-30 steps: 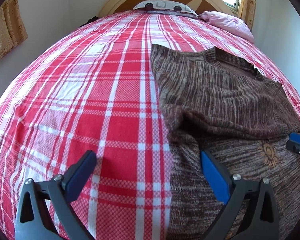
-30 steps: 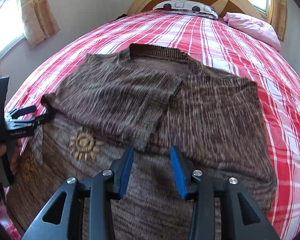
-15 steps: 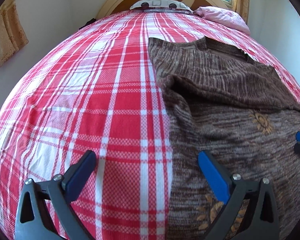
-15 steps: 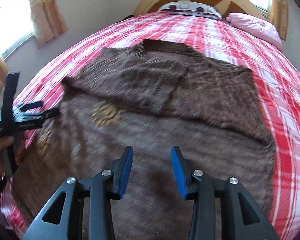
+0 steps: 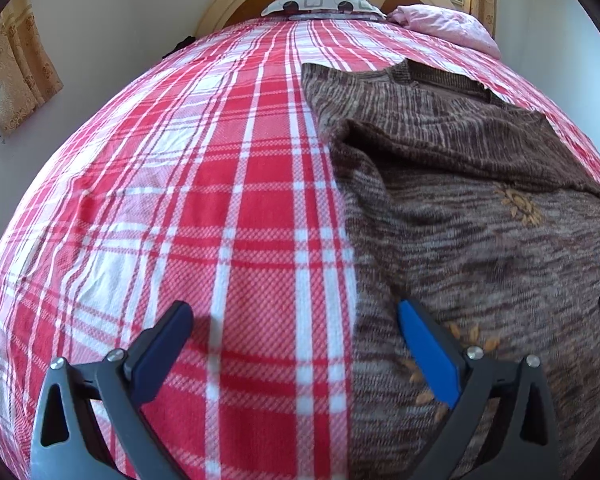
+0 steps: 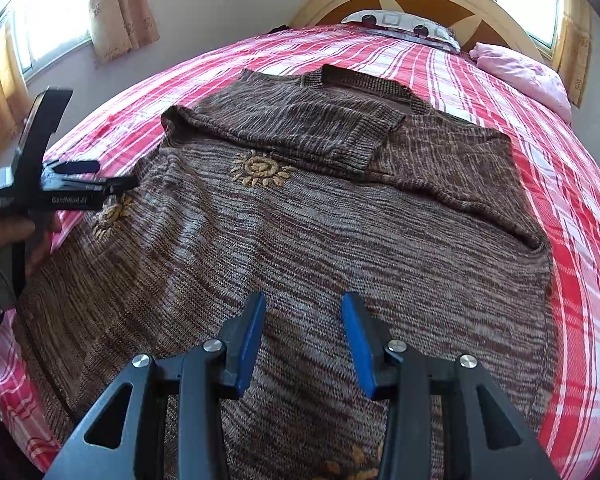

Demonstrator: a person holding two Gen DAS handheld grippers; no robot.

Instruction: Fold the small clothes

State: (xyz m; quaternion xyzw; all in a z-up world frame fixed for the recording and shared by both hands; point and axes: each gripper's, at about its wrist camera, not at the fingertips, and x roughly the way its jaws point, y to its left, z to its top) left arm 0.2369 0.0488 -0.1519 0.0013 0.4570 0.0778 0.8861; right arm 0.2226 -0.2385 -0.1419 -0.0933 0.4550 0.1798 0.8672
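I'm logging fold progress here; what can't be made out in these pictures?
- Bottom hem of the brown marled knit sweater: cut off by the right wrist view's lower edge and the right tool.
- Right tool in the left wrist view: clipped at the right edge.

Over the last second both cameras have drawn back toward the foot of the bed. In the right wrist view, the right tongs (image 6: 302, 340), which stood just short of the folded sleeve (image 6: 300, 132), now hang over the lower body of the brown sweater (image 6: 340, 240), with the embroidered sun (image 6: 260, 168) well ahead of them. The left tongs (image 5: 296, 344) have likewise retreated along the sweater's edge, so that more orange stitching (image 5: 460, 352) shows by their right finger.
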